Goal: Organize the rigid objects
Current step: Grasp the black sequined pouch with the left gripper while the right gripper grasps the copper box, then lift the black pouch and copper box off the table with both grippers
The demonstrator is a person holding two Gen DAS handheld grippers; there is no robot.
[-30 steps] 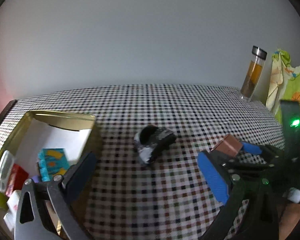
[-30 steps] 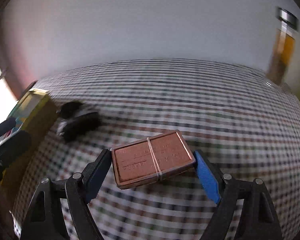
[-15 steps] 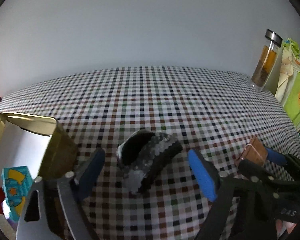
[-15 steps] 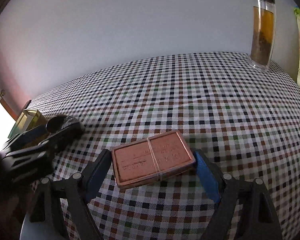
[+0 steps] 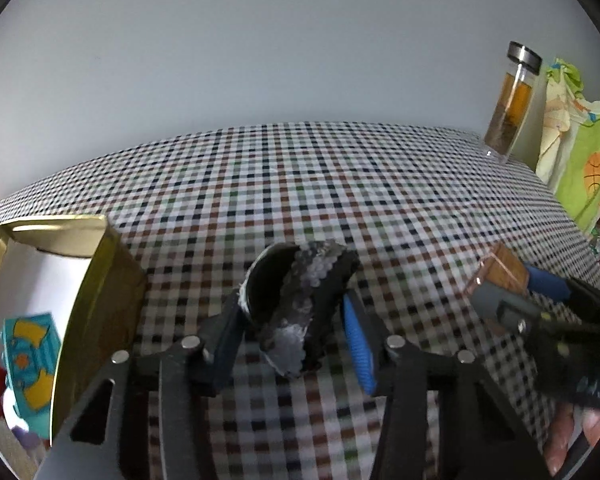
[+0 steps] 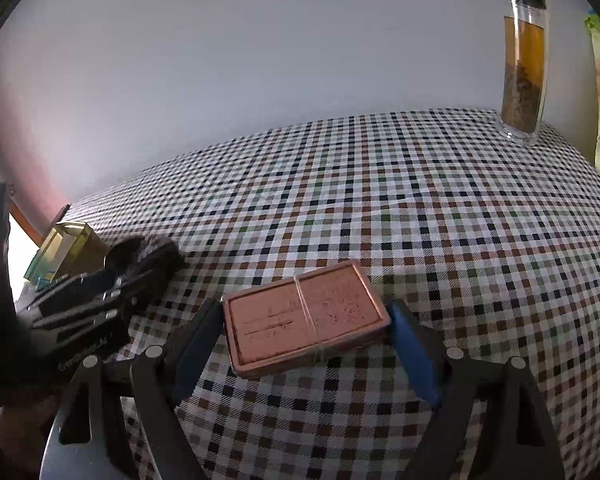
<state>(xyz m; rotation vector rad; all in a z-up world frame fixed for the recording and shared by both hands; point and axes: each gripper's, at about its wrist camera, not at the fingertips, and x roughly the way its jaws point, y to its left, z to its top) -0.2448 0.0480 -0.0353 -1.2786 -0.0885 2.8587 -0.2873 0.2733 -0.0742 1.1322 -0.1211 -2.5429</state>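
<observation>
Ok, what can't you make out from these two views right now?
- Left wrist: whether the fingers actually pinch the black toy car; it hides the contact.
- Left wrist: gold tin contents, cut off by the frame edge.
- Right wrist: embossed text on the copper case, too faint.

Home setting, checked tablecloth (image 5: 340, 184), glass tea flask (image 6: 524, 72), children's print fabric (image 5: 580, 160)
</observation>
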